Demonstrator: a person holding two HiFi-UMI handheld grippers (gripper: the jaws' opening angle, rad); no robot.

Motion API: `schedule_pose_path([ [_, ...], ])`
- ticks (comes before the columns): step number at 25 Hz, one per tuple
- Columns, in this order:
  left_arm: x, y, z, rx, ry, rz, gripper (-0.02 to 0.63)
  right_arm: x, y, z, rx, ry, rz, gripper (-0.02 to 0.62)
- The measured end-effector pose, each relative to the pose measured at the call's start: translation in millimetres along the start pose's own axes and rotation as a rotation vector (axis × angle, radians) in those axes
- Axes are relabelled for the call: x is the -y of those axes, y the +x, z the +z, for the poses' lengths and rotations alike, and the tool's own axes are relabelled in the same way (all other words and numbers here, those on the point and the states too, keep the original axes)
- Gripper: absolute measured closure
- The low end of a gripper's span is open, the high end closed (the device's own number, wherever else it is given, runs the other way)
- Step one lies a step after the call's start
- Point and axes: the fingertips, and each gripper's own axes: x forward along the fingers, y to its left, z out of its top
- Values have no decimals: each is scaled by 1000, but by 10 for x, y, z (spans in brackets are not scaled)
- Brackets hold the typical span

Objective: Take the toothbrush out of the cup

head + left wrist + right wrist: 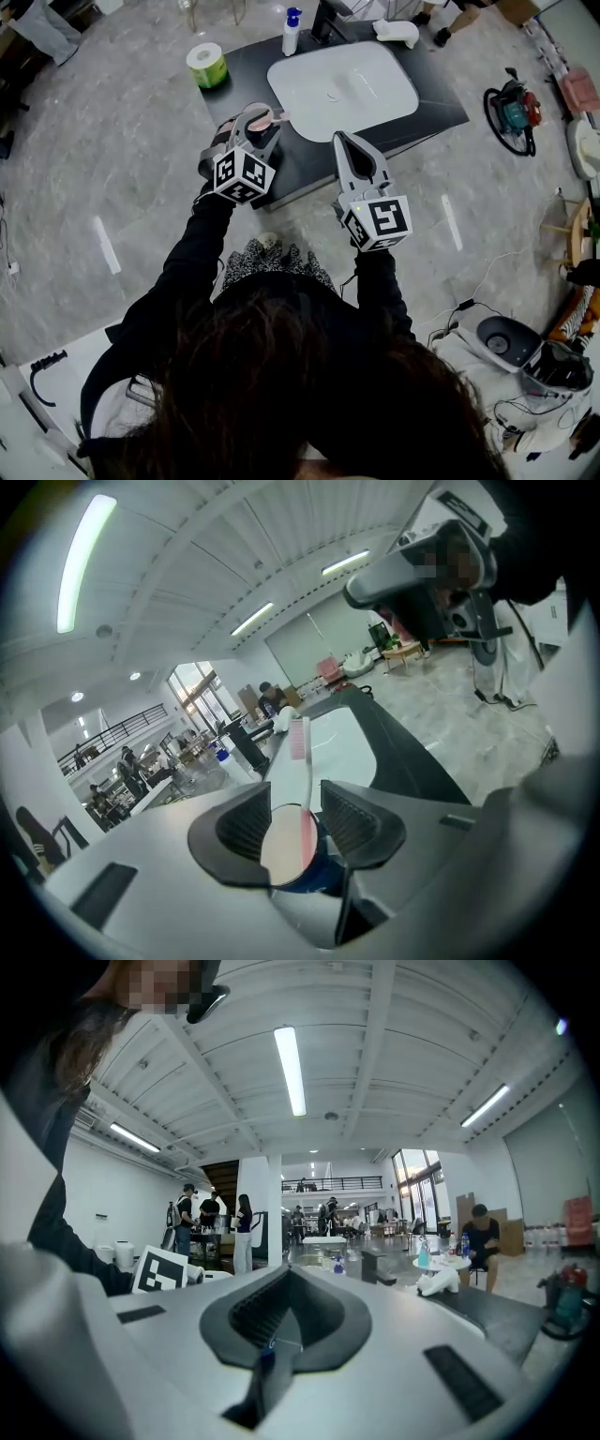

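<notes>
Left gripper [259,118]: I have its jaws spread wide, one on each side of the cup. The pads sit just beside the cup wall, and I cannot see them squeezing it.
Right gripper [339,139]: its jaws are pressed together with nothing between them. It is level at the counter's front edge, well apart from the cup.
Cup: the small round cup with a dark blue outside and a pale inside [286,850] stands between my left jaws. In the head view it is near the left side of the counter, left of the basin [260,120].
Toothbrush: the white-handled toothbrush with pink bristles [294,761] is in the cup. Its handle rises past the rim between my left pads, and its head leans out toward the basin [280,116].
Counter: the black flat slab [246,70] carries everything listed below.
Basin: the white shallow basin with rounded corners [342,89] is just right of the cup, and the brush head points over its near corner.
Roll: the green-and-white roll [206,66] stands at the counter's far left corner, behind my left gripper.
Bottle: the white bottle with a blue pump top [292,33] is behind the basin, beside a black faucet [328,21].
In the way: my own left jaws flank the cup and the lower handle, and the basin rim is close on the right.
Floor: the floor is grey stone tile [112,159], with a red-and-teal machine [512,109] to the right of the counter.
</notes>
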Motion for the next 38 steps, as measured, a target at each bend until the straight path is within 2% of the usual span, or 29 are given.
schedule_pose_path([
  [8, 59, 154, -63, -28, 4, -44, 453, 42, -21, -37, -7, 2, -19, 592],
  [15, 103, 176, -105, -41, -51, -65, 456, 49, -49, -26, 3, 10, -26, 592],
  [16, 99, 178, -116, -43, -55, -64, 463, 43, -47, -34, 2, 9, -25, 592],
  [19, 82, 182, -132, -43, -55, -62, 548, 33, -36, -51, 2, 5, -19, 592],
  [28, 57, 158, -104, -36, -73, -70, 569, -8, -18, -47, 1, 5, -1, 592],
  [33, -12, 121, -46, -10, -112, -61, 569, -17, 4, -52, -3, 3, 10, 592],
  [38, -133, 17, 55, 33, -211, -39, 569, -42, -3, -36, -4, 1, 16, 592],
])
